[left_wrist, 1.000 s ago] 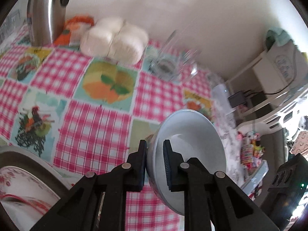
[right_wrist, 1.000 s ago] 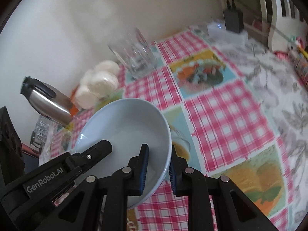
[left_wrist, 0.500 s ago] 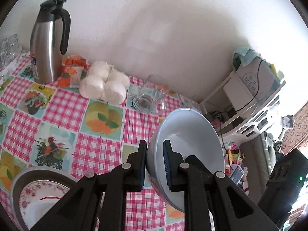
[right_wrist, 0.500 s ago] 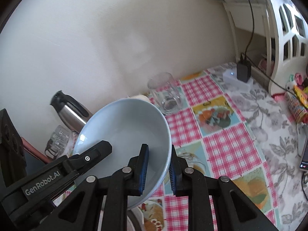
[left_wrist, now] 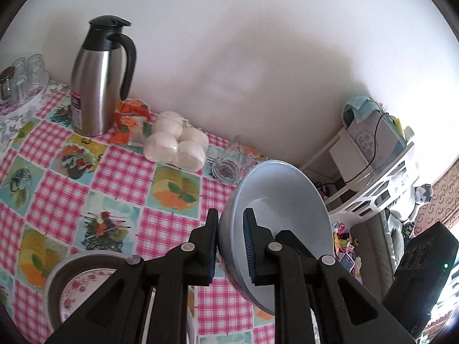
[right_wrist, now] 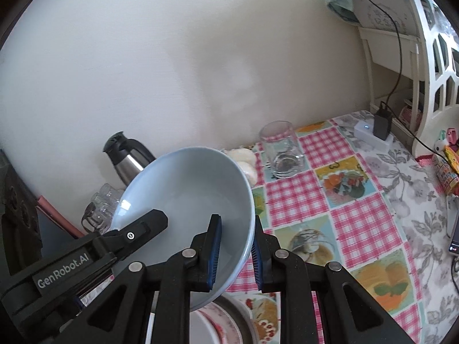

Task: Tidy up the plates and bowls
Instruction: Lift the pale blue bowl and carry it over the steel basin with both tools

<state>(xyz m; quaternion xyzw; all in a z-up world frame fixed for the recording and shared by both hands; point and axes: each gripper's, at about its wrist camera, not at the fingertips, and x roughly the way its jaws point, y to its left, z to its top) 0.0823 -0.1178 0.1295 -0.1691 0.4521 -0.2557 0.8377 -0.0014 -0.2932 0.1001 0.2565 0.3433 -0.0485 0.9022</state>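
Both hand-held grippers, left (left_wrist: pixel 229 240) and right (right_wrist: pixel 236 253), clamp opposite rims of the pale blue bowl (right_wrist: pixel 186 200), sharing its weight above the counter (left_wrist: pixel 71 189) near its front edge.

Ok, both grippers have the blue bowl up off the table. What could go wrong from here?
The blue bowl is pinched only at its rim by the left gripper and right gripper, so uneven motion could twist it loose. Dropped, it could strike the floral plate below. Swung wide, it may clip the glass.
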